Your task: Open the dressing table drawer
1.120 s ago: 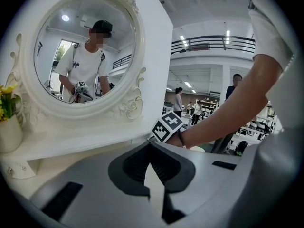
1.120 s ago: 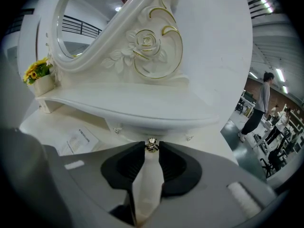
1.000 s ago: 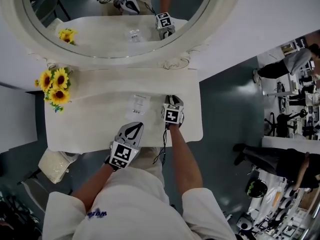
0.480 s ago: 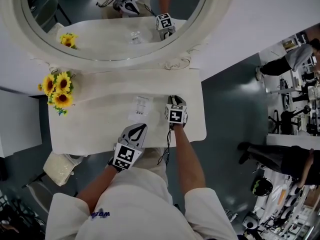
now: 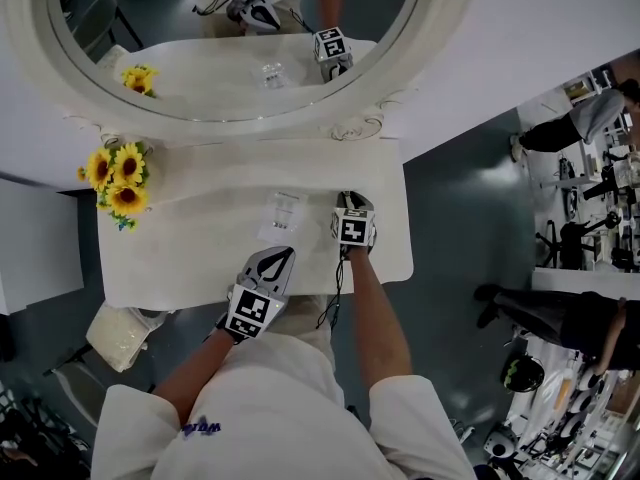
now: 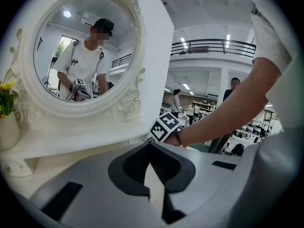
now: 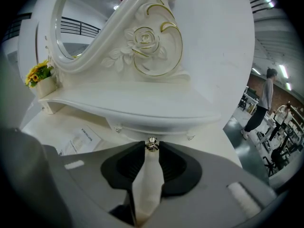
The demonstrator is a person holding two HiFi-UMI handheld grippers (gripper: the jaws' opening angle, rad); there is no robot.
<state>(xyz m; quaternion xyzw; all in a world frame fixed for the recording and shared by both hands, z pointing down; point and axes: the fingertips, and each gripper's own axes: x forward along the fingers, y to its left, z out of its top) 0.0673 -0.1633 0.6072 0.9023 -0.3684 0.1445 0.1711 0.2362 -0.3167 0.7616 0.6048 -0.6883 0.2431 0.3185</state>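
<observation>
The small shiny knob [image 7: 151, 145] of the drawer [image 7: 156, 126] is being squeezed between the jaws of the right gripper [image 5: 346, 200]; the jaws are being pressed on the knob from both sides; the drawer is being carried under the little shelf [image 7: 118, 103] below the big round mirror [image 5: 230, 28], at the back of the white desk [image 5: 180, 258]; how far out the drawer is cannot be told. The right gripper is being pointed down and toward the mirror. The left gripper [image 5: 286, 254] is being held over the front part of the desk, near the right one but not touching it; its jaws are being kept tight together at the tips, and nothing is being held in them. A flat paper packet [image 5: 280, 213] is being left on the desk, just beside the right gripper and in front of the left one. Yellow flowers [image 5: 118, 176] are being kept at the far left corner of the desk, well apart from both grippers; the flowers and both grippers are being shown again in the mirror.
</observation>
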